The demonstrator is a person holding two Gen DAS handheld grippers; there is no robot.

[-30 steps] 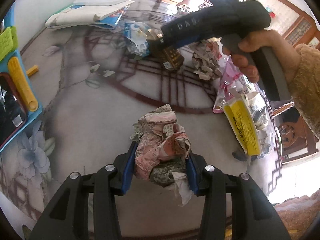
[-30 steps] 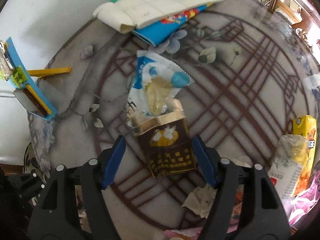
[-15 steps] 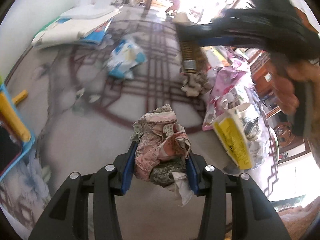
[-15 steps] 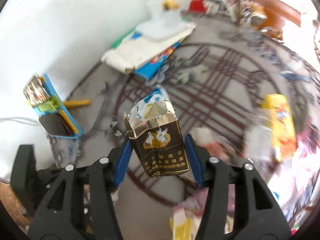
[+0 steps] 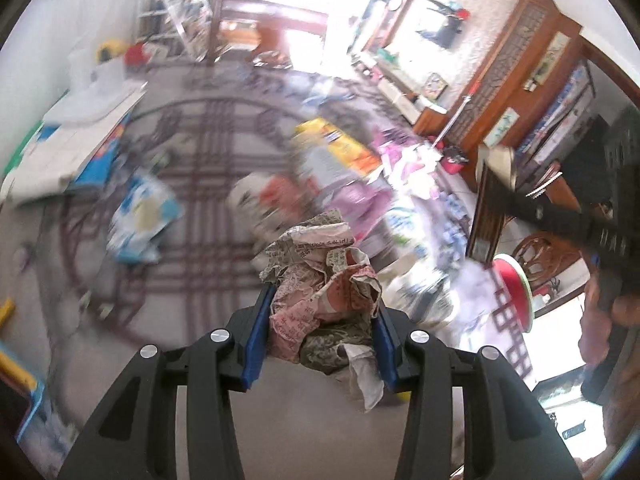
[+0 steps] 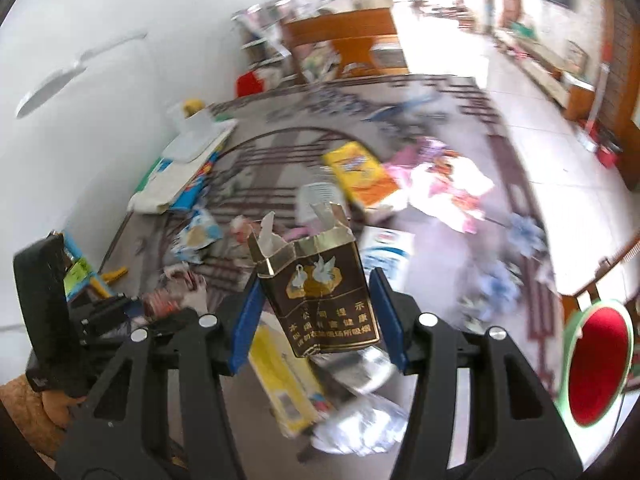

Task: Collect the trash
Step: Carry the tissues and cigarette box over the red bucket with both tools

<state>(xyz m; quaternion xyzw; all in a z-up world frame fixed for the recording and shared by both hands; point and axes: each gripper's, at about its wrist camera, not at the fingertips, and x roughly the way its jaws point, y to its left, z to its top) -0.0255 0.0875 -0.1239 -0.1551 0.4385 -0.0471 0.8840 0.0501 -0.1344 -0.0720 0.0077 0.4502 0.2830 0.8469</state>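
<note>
Above the littered worktop [image 5: 200,360], both grippers grip trash: left [image 5: 320,336] crumpled newspaper [image 5: 320,292], right [image 6: 316,316] a cigarette pack [image 6: 324,292]; hold firm until over the bin.

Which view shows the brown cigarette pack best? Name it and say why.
The right wrist view: the brown cigarette pack faces the camera, sharp, with its torn top, swan emblem and printed text readable, clamped in the right tongs. The left wrist view catches it only edge-on and blurred at the right.
</note>
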